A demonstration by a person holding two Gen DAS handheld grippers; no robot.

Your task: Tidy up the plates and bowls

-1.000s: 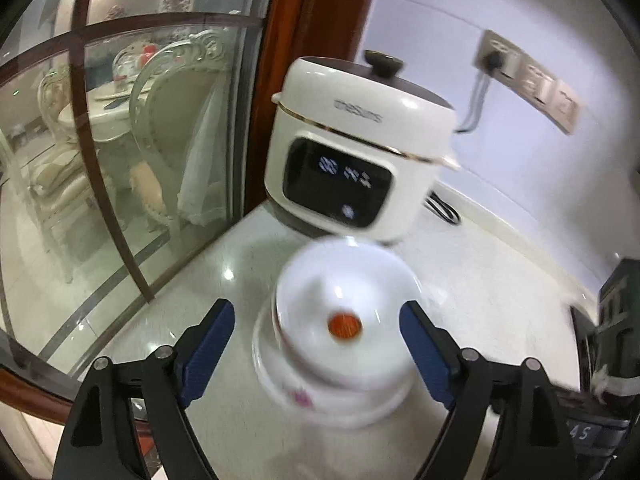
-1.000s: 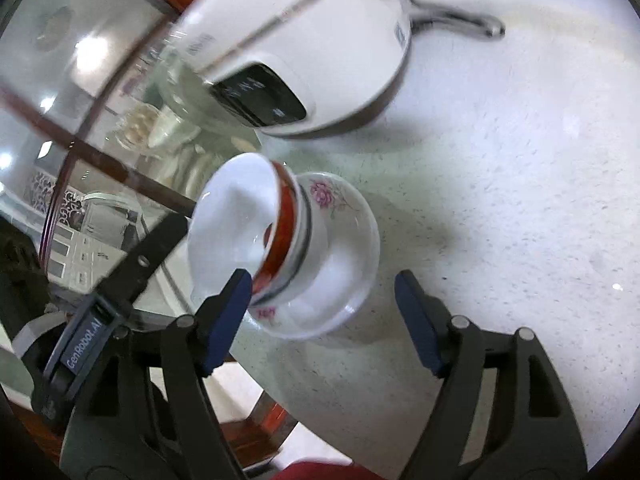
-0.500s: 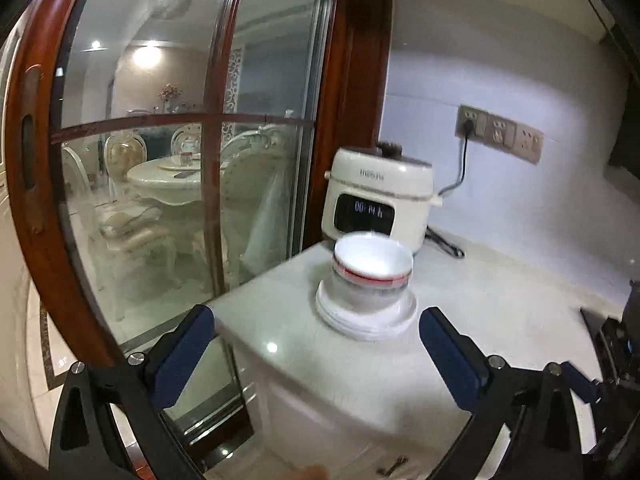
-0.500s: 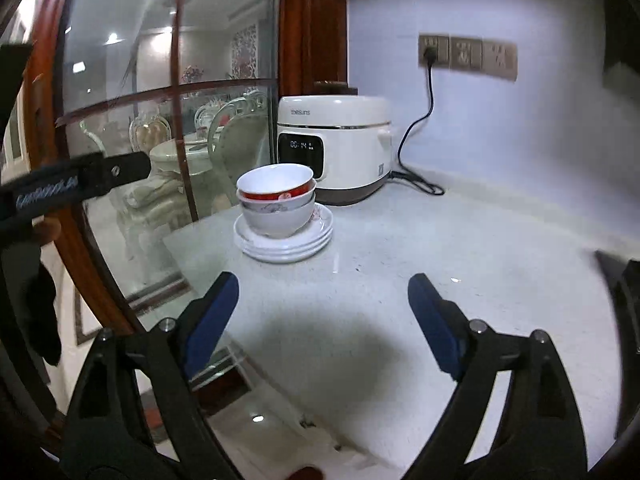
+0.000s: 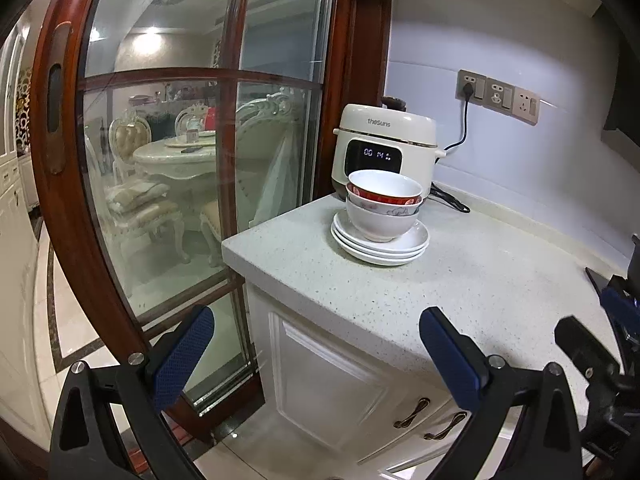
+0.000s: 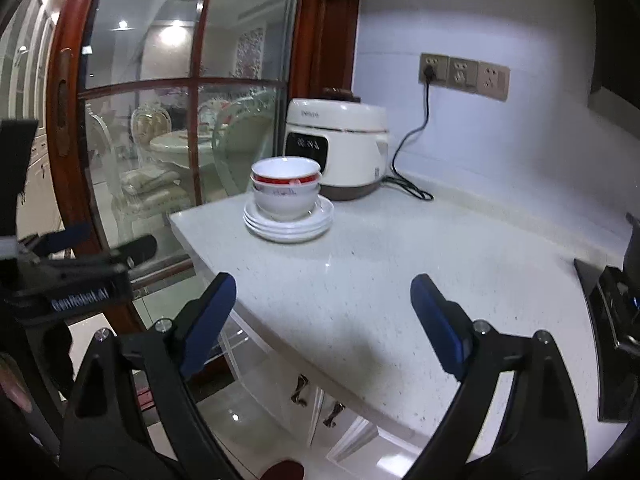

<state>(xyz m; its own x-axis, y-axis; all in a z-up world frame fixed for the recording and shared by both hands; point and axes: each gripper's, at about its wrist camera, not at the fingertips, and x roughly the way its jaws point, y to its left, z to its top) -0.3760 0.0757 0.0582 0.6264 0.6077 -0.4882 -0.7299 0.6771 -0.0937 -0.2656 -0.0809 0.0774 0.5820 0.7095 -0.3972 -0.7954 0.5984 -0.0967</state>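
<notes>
Stacked and parked: nested bowls [image 5: 382, 208] on the pile of plates [image 5: 380, 246], near the surface's [image 5: 460, 280] far corner, just in front of the rice cooker [image 5: 386, 146]. Left gripper [image 5: 316, 348] fingers spread wide, right gripper [image 6: 322, 320] fingers just eased further apart, nothing between either pair, both well short of the stack.

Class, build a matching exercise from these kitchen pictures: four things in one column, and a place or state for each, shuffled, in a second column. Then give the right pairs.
Things
1. stacked bowls
2. plates
3. rice cooker
4. black cord

Places or states
A. plugged into the wall socket
B. behind the stack, display lit
C. on top of the plates
D. lowest in the pile, on the counter

Pairs: 1-C, 2-D, 3-B, 4-A
</notes>
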